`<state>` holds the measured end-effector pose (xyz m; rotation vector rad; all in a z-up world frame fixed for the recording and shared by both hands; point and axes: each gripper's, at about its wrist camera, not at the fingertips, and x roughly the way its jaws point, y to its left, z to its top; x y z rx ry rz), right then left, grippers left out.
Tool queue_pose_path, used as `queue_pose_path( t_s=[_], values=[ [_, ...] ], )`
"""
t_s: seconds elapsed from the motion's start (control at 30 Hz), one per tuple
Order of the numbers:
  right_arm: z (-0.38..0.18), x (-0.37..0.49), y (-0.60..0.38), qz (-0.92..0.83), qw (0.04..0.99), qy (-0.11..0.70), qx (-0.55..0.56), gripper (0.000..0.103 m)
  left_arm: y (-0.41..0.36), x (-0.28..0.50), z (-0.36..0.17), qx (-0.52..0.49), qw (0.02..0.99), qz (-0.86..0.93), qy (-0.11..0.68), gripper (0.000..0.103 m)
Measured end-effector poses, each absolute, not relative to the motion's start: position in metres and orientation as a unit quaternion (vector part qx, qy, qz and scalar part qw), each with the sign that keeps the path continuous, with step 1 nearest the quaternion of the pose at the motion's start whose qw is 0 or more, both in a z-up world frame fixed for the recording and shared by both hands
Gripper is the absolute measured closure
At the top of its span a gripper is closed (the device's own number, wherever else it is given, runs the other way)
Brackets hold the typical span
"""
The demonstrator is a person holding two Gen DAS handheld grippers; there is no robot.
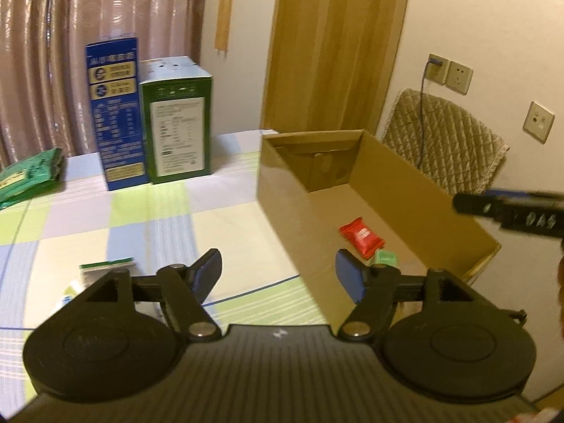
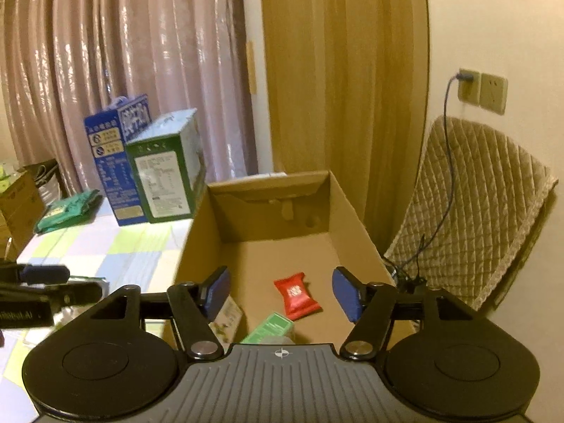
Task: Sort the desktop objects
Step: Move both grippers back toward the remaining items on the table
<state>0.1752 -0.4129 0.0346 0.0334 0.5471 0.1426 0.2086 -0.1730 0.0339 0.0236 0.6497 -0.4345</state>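
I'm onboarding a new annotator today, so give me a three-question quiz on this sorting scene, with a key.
1. True or false: the red packet lies inside the cardboard box.
2. Which gripper is holding something: A) left gripper, B) right gripper, C) neither?
3. Fill in: beside the blue carton stands a ____ carton.

Key: 1 true; 2 C, both are open and hold nothing; 3 green.
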Motion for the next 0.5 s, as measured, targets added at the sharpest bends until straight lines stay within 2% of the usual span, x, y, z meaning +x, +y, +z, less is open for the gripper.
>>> queue_pose_path(
  t_s=[0.23,0.43,0.5],
  values=[
    [0.049,0.161,-0.375,0.103,0.962,0.253,0.012,0.027,-0.133,0.192,0.034,0.027,0.929,-0.19,0.315,0.019],
    [0.057,0.148,-0.34,0.144,0.96,0.241,0.008,0.012,-0.083,0.183,0.034,0.017,0.936,-0.15,0.317,0.008],
    [0.058,0.144,-0.328,0.158,0.959,0.237,0.006,0.004,-0.066,0.181,0.033,0.01,0.937,-0.139,0.32,0.005]
  ],
)
